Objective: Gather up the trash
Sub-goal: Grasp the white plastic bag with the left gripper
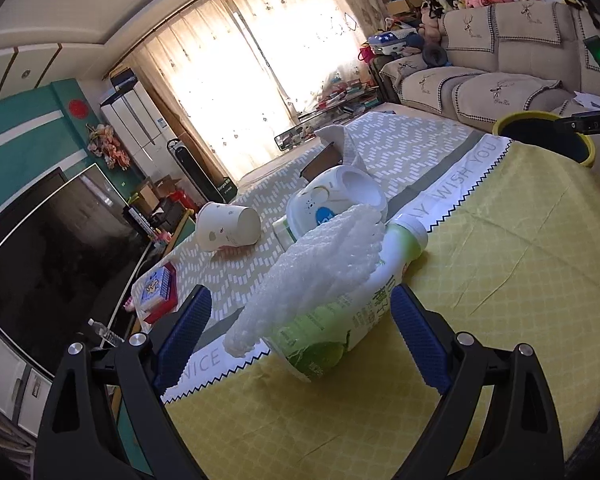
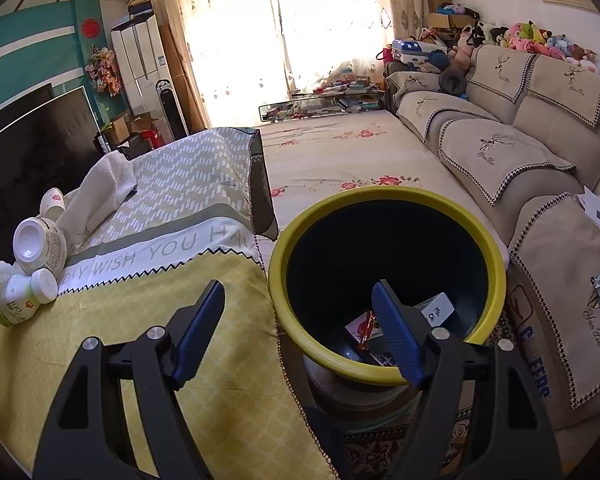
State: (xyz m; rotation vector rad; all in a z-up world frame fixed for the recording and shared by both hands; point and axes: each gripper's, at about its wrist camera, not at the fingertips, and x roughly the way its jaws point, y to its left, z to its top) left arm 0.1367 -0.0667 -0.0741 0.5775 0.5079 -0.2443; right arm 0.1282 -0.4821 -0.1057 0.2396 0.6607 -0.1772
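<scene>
The green-labelled bottle point(image 1: 340, 316) lies on its side on the yellow tablecloth point(image 1: 500, 280), directly ahead of the left gripper point(image 1: 300, 336) and between its 2 blue pads, with clear space on both sides. A white foam net point(image 1: 316, 268) drapes over the bottle. Beyond it lie a white bowl-shaped tub point(image 1: 336, 200) and a tipped paper cup point(image 1: 228, 232). The left gripper stands spread, pinching nothing.

The yellow-rimmed bin point(image 2: 388, 280) stands just beside the table edge, below and ahead of the right gripper point(image 2: 300, 332). Its jaws are spread and empty. 2 or 3 discarded packets point(image 2: 436, 310) already lie in the bin.

Assessment: collection is partly done. At least 4 items remain on the table; the bottle appears to be next.
</scene>
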